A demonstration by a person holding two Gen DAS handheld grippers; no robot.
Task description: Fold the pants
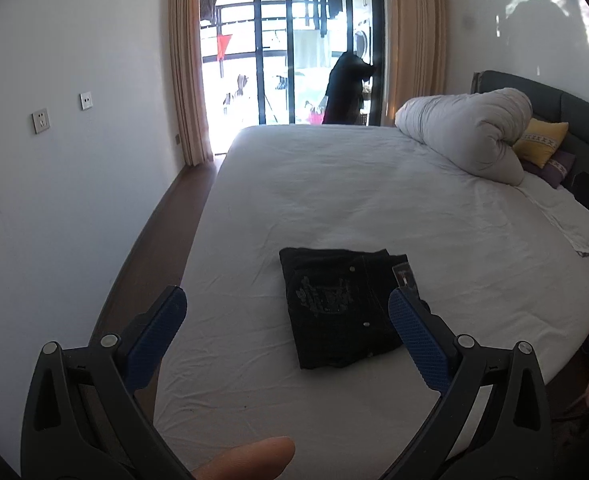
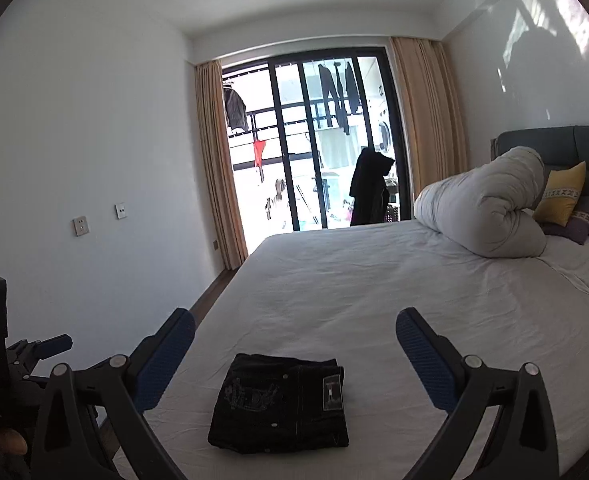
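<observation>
Black pants lie folded into a compact rectangle on the white bed sheet, pocket embroidery and a leather label facing up. They also show in the right wrist view. My left gripper is open and empty, held above and just in front of the pants. My right gripper is open and empty, raised above the near side of the pants. The left gripper's body shows at the left edge of the right wrist view.
A rolled white duvet and yellow and purple pillows lie by the grey headboard. A wall with sockets and a strip of wooden floor run along the bed's left. Glass balcony doors stand beyond.
</observation>
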